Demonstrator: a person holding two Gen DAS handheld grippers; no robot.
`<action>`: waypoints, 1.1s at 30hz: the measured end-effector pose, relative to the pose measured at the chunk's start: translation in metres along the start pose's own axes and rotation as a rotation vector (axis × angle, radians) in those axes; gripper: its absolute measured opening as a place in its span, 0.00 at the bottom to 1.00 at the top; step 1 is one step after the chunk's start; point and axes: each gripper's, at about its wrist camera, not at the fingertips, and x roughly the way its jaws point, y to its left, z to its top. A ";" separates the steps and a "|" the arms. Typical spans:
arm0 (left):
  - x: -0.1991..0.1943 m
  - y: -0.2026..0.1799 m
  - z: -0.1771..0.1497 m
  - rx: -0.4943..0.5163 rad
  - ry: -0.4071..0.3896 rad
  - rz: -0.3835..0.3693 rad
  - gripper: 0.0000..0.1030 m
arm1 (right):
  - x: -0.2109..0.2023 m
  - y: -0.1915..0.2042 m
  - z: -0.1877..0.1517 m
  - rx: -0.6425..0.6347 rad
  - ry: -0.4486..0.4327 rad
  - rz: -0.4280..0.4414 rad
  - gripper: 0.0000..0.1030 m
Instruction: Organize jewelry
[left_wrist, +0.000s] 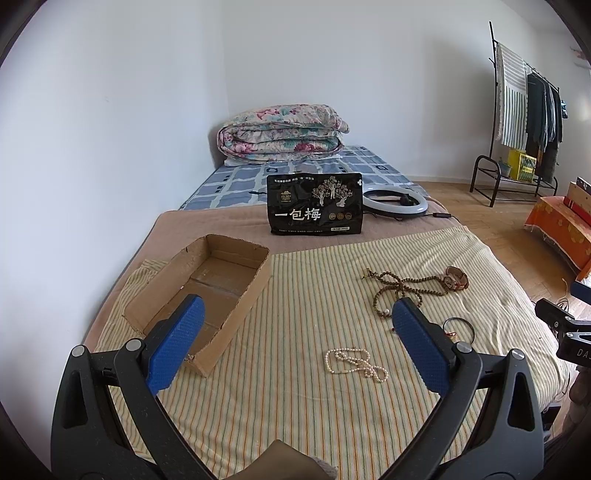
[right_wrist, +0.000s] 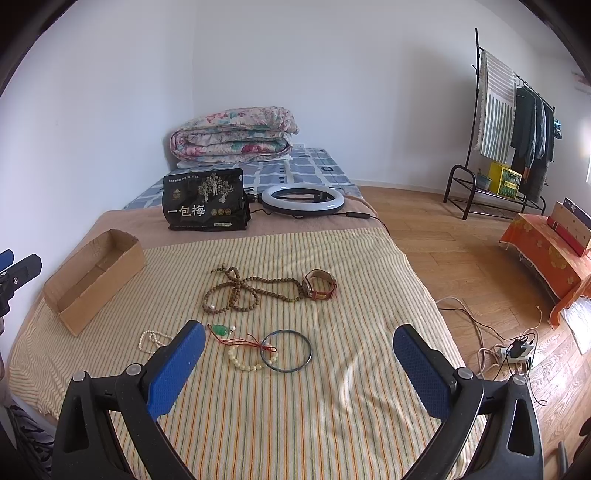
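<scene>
Both grippers, left (left_wrist: 297, 345) and right (right_wrist: 299, 365), are held spread, empty. Pearls (left_wrist: 355, 363) lie at the box's (left_wrist: 236, 310) four o'clock; beads (right_wrist: 240, 290) tangled with the watch (right_wrist: 320, 289) could be dragged along.

Both wrist views looking forward along the bed from above its near end, tilted slightly down. Left view sitting close above the open brown cardboard box (left_wrist: 207, 295); right view further right, catching wooden floor (right_wrist: 480, 258). Shared: yellow striped cloth (left_wrist: 295, 314), brown wooden bead strand (right_wrist: 240, 291).
</scene>
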 end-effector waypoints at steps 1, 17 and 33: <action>0.000 0.000 -0.001 -0.001 -0.001 0.000 1.00 | 0.000 0.001 0.000 -0.001 0.002 0.000 1.00; -0.001 0.001 -0.001 -0.002 -0.002 0.000 1.00 | 0.001 0.000 -0.001 0.002 0.005 0.002 1.00; -0.001 0.000 -0.001 -0.002 -0.004 0.000 1.00 | 0.004 0.003 -0.002 -0.002 0.014 0.000 1.00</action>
